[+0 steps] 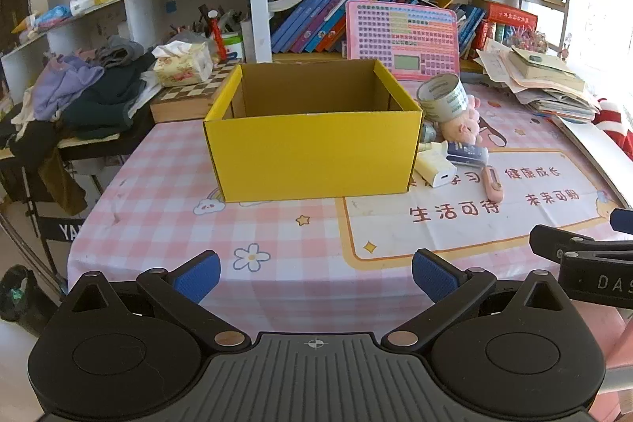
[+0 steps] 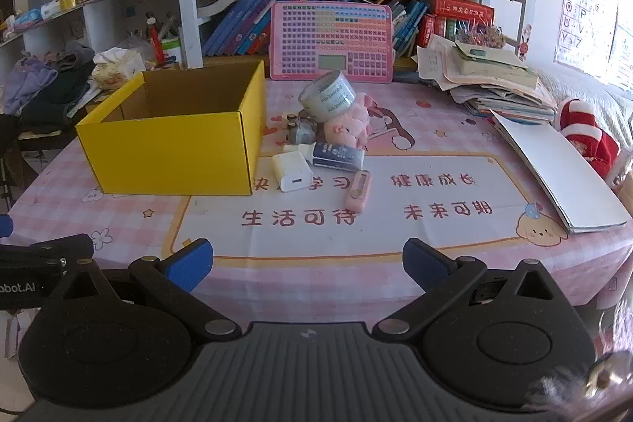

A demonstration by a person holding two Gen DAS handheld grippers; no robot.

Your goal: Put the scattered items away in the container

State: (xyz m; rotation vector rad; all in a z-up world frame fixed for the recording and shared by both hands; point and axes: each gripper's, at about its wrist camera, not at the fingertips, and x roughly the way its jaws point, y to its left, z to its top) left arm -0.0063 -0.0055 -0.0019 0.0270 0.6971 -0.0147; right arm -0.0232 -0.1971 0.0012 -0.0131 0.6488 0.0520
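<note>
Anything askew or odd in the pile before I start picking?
Only the tape roll: it sits tilted, propped on the pink plush pig rather than flat, so it may roll when disturbed. The yellow box looks intact, nothing spilled.

Matt yellow cardboard box (image 2: 170, 149); glossy tape roll (image 2: 327, 97); fuzzy pink plush pig (image 2: 348, 129); smooth printed tablecloth (image 2: 395, 236).

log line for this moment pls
left tool open, idle | right tool open, idle | yellow box looks empty | charger beside box

Cardboard box (image 2: 170, 141) on table (image 2: 435, 244), left. Right of it: charger (image 2: 292, 176), eraser (image 2: 338, 156) behind; tape roll (image 2: 327, 95) atop plush pig (image 2: 348, 127); utility knife (image 2: 359, 190) nearest front.
</note>
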